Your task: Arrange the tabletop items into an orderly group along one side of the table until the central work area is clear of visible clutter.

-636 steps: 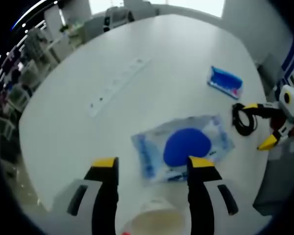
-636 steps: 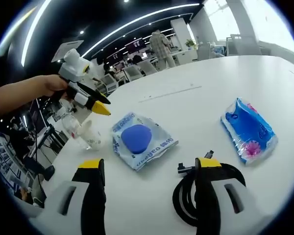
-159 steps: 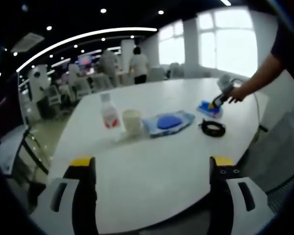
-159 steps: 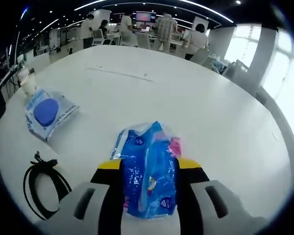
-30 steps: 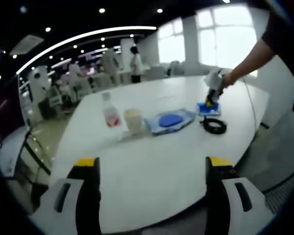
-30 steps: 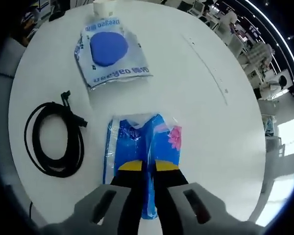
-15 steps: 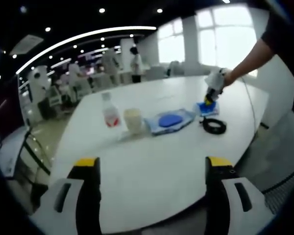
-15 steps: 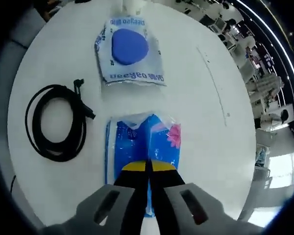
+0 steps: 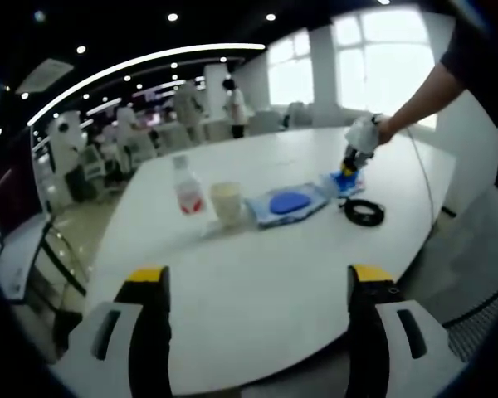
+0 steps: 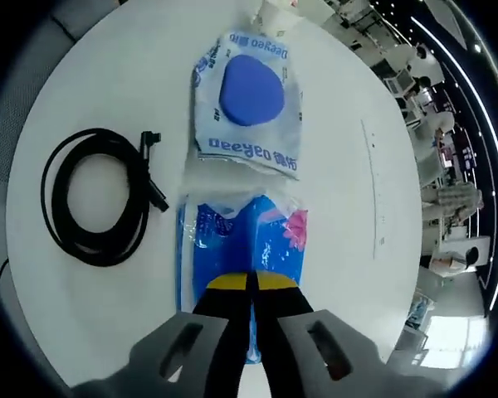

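My right gripper is shut on a blue plastic-wrapped pack, which lies on the white table. The pack's far end meets a white wipes pouch with a blue lid. A coiled black cable lies just left of the pack. In the left gripper view, my left gripper stands open over the table's near edge, nothing between its jaws. Farther along stand a small bottle and a paper cup, then the wipes pouch, the blue pack under the right gripper, and the cable.
A person's arm reaches in from the right and holds the right gripper. The cup shows beyond the pouch. A thin seam strip runs across the table. Chairs and people fill the office behind.
The right gripper has brought the blue pack closer to the wipes pouch until they meet. The left gripper has held still, open.
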Tool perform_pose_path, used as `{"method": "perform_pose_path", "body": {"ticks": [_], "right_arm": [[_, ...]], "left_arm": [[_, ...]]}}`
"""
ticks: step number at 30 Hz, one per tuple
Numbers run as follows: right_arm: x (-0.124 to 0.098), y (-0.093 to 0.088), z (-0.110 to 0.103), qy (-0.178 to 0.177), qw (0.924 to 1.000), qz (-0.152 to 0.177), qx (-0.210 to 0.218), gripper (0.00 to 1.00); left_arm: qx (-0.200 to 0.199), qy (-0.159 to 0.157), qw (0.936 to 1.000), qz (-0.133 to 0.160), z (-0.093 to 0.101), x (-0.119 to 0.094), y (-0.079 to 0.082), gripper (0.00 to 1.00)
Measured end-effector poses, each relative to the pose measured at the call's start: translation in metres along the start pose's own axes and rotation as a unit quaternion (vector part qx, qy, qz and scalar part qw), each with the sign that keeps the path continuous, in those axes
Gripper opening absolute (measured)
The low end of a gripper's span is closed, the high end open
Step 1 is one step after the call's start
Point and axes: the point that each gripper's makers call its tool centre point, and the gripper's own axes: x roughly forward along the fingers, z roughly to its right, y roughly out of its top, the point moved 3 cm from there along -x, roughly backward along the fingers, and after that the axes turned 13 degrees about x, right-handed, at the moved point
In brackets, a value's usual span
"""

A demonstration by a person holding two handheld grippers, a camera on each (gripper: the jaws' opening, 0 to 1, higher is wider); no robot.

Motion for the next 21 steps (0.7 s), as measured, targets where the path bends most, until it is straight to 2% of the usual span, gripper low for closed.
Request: {"method": "perform_pose_path", "body": {"ticks": [6,21], "right_arm": [[0.0033,0.0021,-0.0002,0.002,1.0,0.0,-0.003,0.0],[0.0071,0.0006,0.002,0.0,0.9996,-0.003,0.027,0.0]], "left_arm": [[-0.001,0.001,1.0,-0.001,-0.0006,0.0,-0.0004,0.84],[0.0,-0.001,1.0,-0.002,0.0,0.0007,-0.0008,0.84]]}}
